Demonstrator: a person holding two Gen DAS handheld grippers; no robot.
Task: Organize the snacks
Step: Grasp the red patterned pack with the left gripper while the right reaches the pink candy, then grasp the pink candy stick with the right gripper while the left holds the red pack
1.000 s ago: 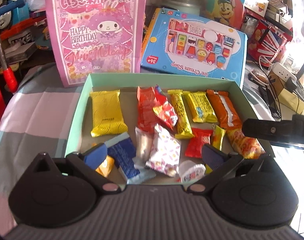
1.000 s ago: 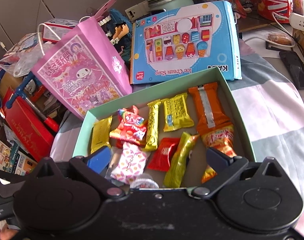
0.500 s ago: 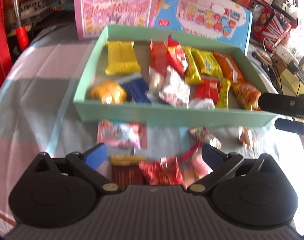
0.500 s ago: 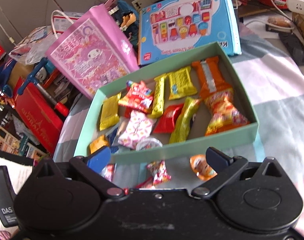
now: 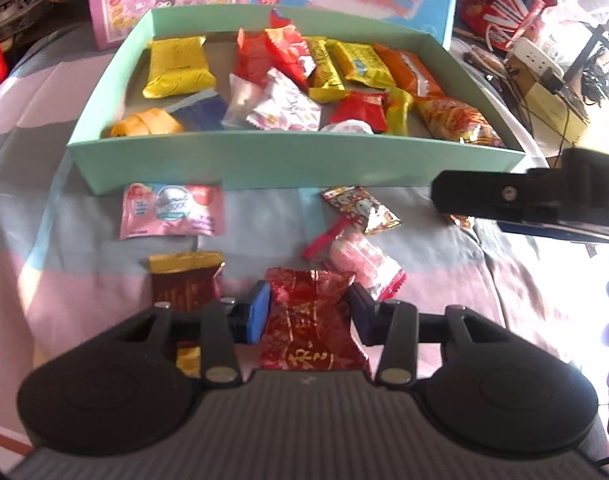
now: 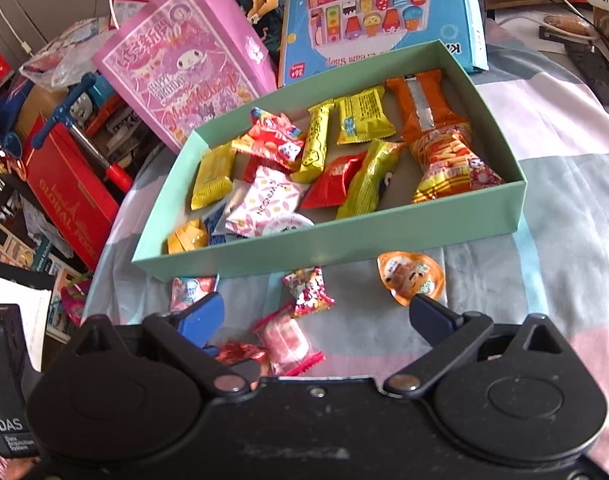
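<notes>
Two fingers of the left gripper (image 5: pixel 306 312) are closing on a red foil packet (image 5: pixel 310 320), which lies between the blue pad at its 9 o'clock and the dark pad at its 3 o'clock. The pads look to be at the wrapper's edges, though I cannot tell whether they press yet. The packet lies flat on the pink-and-grey cloth (image 5: pixel 84 264) with its length running away from the camera, so the jaws take it across its narrow waist — probably the firmest place on a crinkly wrapper.

Around it, still on the cloth: a brown-and-gold packet (image 5: pixel 184 280) at 9 o'clock, just beside the blue pad; a pink candy bag (image 5: pixel 362 260) at 1 o'clock, near the dark pad; a pale pink sachet (image 5: pixel 170 210) at 11 o'clock; a small cartoon-print packet (image 5: pixel 360 208) further out at 1.

At 12 o'clock stands the mint-green box (image 5: pixel 296 160), already crowded with yellow, orange and red snacks — judging by the task, it is where the loose ones are headed.

The right gripper (image 6: pixel 316 316) hangs above the cloth with its jaws spread wide and nothing between them. An orange jelly cup (image 6: pixel 410 278) sits just beyond its right finger, likely its next pick.
</notes>
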